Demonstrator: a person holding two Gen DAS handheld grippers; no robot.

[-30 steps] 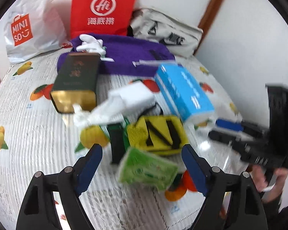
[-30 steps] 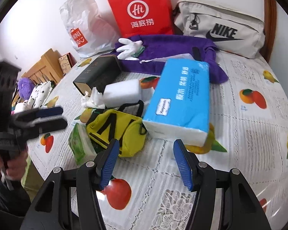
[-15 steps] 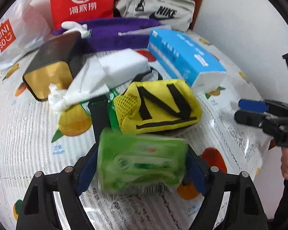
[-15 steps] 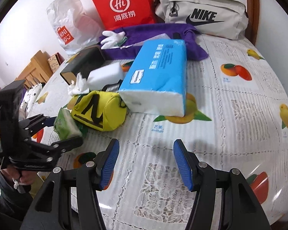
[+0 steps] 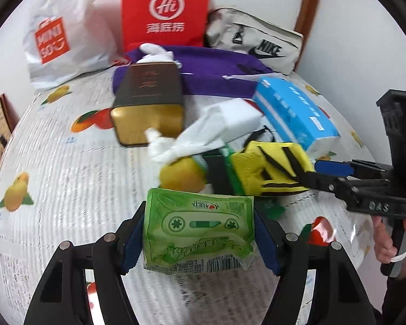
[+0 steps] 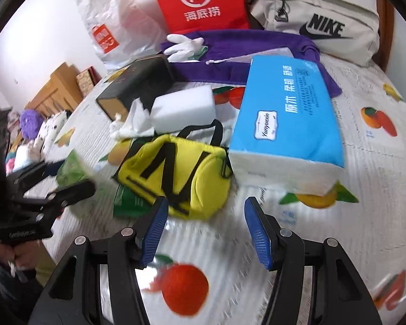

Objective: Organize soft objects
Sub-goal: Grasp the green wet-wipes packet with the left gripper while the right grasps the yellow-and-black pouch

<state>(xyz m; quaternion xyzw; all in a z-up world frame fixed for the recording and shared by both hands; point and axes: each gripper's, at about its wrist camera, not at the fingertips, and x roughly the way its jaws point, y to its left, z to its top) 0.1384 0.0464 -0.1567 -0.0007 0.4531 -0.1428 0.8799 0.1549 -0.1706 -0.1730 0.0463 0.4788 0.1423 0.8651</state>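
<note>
A green tissue pack [image 5: 200, 230] sits between the blue pads of my left gripper [image 5: 199, 211]. The jaws are closing and both pads touch its sides. From the right wrist view the same pack [image 6: 73, 168] shows in that gripper at the left edge. A yellow pouch with black straps [image 6: 176, 173] lies mid-table. My right gripper [image 6: 205, 216] stands open just in front of the pouch with nothing between its pads. In the left wrist view the right gripper [image 5: 311, 174] reaches in from the right toward the yellow pouch [image 5: 270, 170].
Behind the pouch lie a blue tissue pack [image 6: 289, 113], a white sponge [image 6: 184, 108], a crumpled tissue [image 6: 132, 127] and a dark box [image 6: 135, 86]. Farther back are a purple cloth [image 6: 257, 46], a white glove [image 6: 184, 44], a red bag [image 6: 200, 0], a white bag [image 6: 113, 27] and a Nike bag [image 6: 319, 19].
My left gripper came down around the green pack and narrowed onto it. The right gripper swung in closer to the yellow pouch; its opening stayed the same.
</note>
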